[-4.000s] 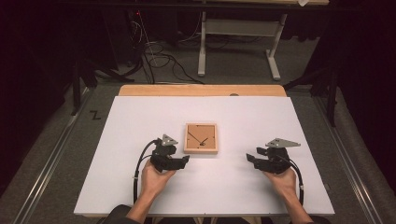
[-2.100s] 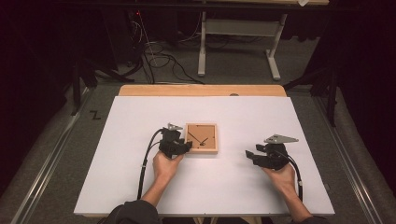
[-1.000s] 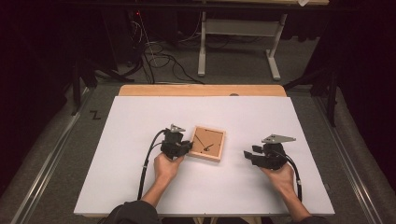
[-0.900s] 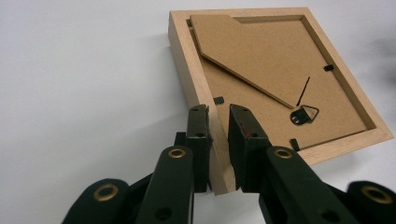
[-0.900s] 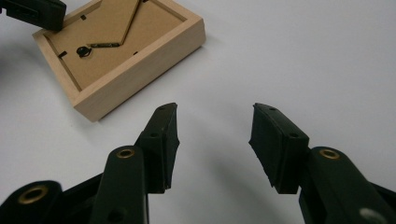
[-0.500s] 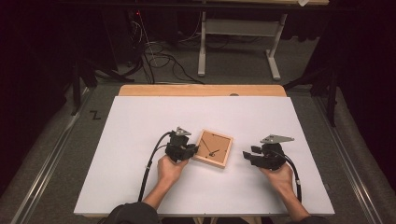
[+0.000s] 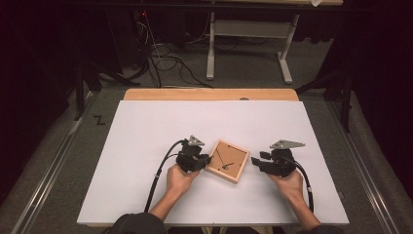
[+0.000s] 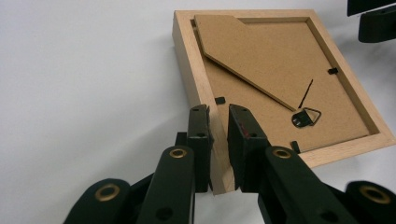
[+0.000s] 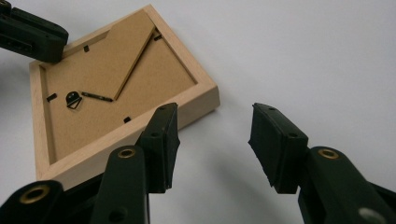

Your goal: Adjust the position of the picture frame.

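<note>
While the left gripper (image 8: 218, 140) clamps a corner of the frame (image 7: 227, 161), it lies face down and askew mid-table (image 7: 146, 126), hanger (image 8: 306, 116) up, right gripper (image 9: 212, 140) just beside it — jaws open on nothing, wooden strip (image 7: 209, 94) along the far edge.

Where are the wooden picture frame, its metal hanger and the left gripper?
wooden picture frame (image 8: 198, 88): left gripper view, on its light wood rim.
metal hanger (image 8: 307, 116): left gripper view, on the black hanger plate on the frame's back board.
left gripper (image 8: 218, 135): left gripper view, between its jaw tips, clamped on the frame's rim.
</note>
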A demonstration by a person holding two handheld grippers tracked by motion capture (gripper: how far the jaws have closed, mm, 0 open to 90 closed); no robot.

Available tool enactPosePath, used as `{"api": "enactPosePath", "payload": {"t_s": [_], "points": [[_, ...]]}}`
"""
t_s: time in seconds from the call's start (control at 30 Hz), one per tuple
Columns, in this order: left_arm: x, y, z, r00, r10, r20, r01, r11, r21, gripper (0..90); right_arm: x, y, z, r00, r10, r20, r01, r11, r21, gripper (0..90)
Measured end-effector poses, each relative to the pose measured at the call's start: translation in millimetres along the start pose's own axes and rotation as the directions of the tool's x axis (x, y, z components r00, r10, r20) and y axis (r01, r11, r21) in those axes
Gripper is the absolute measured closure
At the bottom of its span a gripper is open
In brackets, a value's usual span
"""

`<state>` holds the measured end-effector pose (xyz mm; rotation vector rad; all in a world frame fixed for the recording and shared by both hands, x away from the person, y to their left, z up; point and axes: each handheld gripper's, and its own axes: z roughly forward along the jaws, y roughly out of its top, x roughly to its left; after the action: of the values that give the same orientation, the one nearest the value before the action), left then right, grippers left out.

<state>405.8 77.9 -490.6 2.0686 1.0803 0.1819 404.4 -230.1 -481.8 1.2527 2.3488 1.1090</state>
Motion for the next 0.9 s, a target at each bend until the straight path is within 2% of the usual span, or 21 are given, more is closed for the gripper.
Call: {"api": "enactPosePath", "payload": {"t_s": [0.1, 0.37, 0.53, 0.9], "points": [[0.4, 1.3, 0.5, 0.9998, 0.020, 0.003, -0.020, 0.9998, 0.006, 79.6, 0.9, 1.3, 0.9, 1.0000, -0.005, 0.000, 0.005, 1.000, 0.000, 52.9], [2.8, 2.8, 0.7, 0.9998, 0.021, 0.005, -0.021, 0.9998, 0.007, 80.0, 3.1, 3.6, 3.4, 0.9999, 0.007, -0.011, -0.007, 1.000, -0.005, 54.3], [-0.8, 1.8, -1.7, 0.9982, 0.060, -0.003, -0.060, 0.9981, 0.015, 80.1, 4.6, 4.2, 6.1, 0.9994, 0.009, -0.033, -0.009, 1.000, -0.003, 55.1], [-1.0, 1.4, -3.4, 0.9978, 0.065, -0.011, -0.065, 0.9977, 0.021, 80.5, 8.3, 3.1, 10.4, 0.9978, 0.001, -0.066, 0.001, 1.000, 0.022, 60.9]]}}
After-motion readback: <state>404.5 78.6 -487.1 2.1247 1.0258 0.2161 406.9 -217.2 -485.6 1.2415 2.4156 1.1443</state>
